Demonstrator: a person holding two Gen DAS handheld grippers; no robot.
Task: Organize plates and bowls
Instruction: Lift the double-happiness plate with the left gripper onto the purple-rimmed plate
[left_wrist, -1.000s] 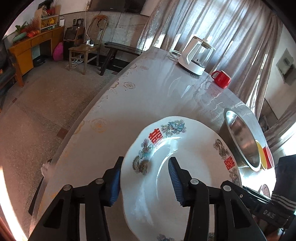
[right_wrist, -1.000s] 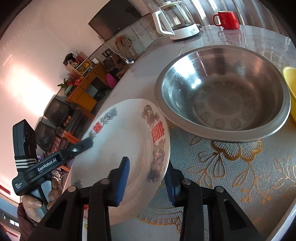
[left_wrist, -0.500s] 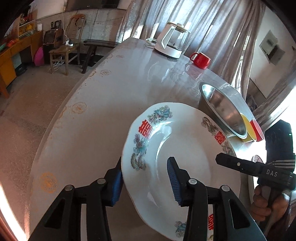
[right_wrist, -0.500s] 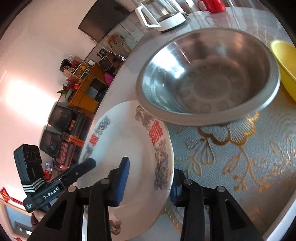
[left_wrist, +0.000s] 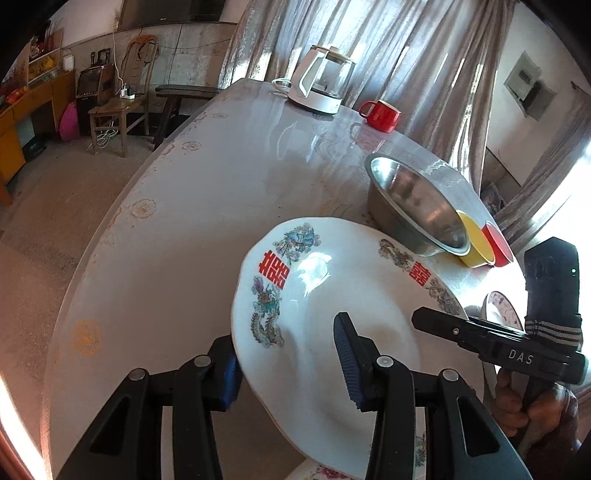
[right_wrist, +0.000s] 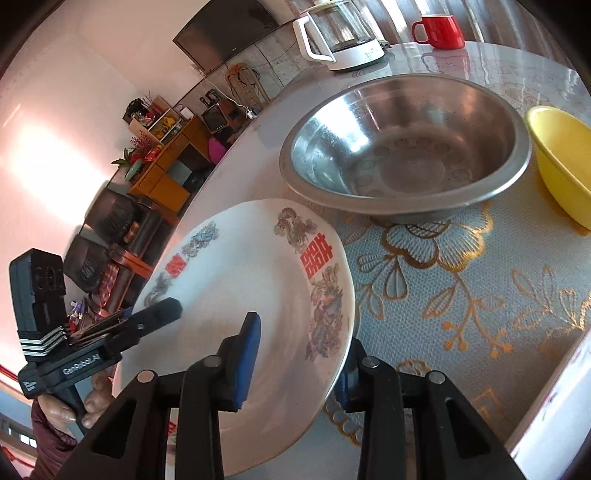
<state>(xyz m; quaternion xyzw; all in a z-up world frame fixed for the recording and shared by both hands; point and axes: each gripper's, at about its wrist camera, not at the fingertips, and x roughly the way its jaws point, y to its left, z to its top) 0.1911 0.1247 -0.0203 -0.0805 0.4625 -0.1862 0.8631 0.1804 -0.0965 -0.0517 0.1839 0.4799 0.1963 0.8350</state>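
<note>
A white plate (left_wrist: 351, 295) with red characters and dragon prints is held above the table, tilted. My left gripper (left_wrist: 290, 363) is shut on its left rim. My right gripper (right_wrist: 295, 354) is shut on its right rim, and the plate also shows in the right wrist view (right_wrist: 236, 280). A steel bowl (right_wrist: 406, 147) stands just beyond the plate, also in the left wrist view (left_wrist: 413, 199). A yellow bowl (right_wrist: 557, 158) stands right of it, with a red bowl (left_wrist: 496, 243) behind. Another patterned plate (left_wrist: 498, 314) lies under the right gripper.
A white glass kettle (left_wrist: 321, 85) and a red mug (left_wrist: 380, 114) stand at the far end of the round table (left_wrist: 207, 192). A gold-flowered mat (right_wrist: 461, 295) covers the table near me. A chair (left_wrist: 122, 99) and cabinets stand on the floor to the left.
The plate, held by both grippers, has risen a little and moved back from the steel bowl. Both grippers kept their hold.
</note>
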